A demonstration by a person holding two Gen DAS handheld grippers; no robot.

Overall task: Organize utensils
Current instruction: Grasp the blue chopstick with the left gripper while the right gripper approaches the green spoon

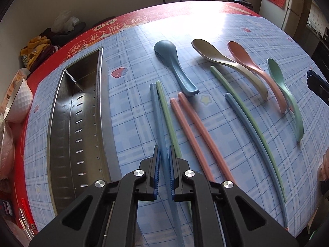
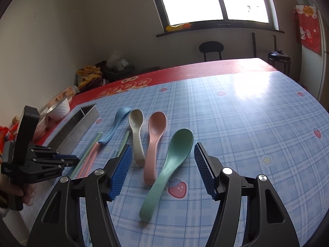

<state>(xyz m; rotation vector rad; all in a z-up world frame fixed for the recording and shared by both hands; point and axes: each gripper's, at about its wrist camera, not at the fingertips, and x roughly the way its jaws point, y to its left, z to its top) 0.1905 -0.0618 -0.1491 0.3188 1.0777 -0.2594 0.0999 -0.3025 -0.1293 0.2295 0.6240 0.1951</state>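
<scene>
**Left tongs clamped on a blue chopstick, right tongs spread over the green spoon**

From your left wrist: your left gripper (image 1: 164, 160) has its pads pressed together on the blue chopstick (image 1: 157, 115), which lies on the checked tablecloth (image 1: 131, 123) just beside a green chopstick (image 1: 164, 107). The steel tray (image 1: 61, 135) sits to the left, its slotted floor bare. To the right lie two pink chopsticks (image 1: 191, 131), then another blue and green pair (image 1: 248, 123). Beyond them lie the blue spoon (image 1: 174, 65), beige spoon (image 1: 222, 59), pink spoon (image 1: 250, 61) and green spoon (image 1: 285, 94).

From your right wrist: your right gripper (image 2: 163, 160) stands with its jaws apart, a pad on each side of the green spoon (image 2: 170, 160), touching neither side. The spoon lies flat on the cloth, beside the pink spoon (image 2: 154, 140). Your left gripper (image 2: 70, 160) shows at the left, near the tray (image 2: 80, 121).
</scene>
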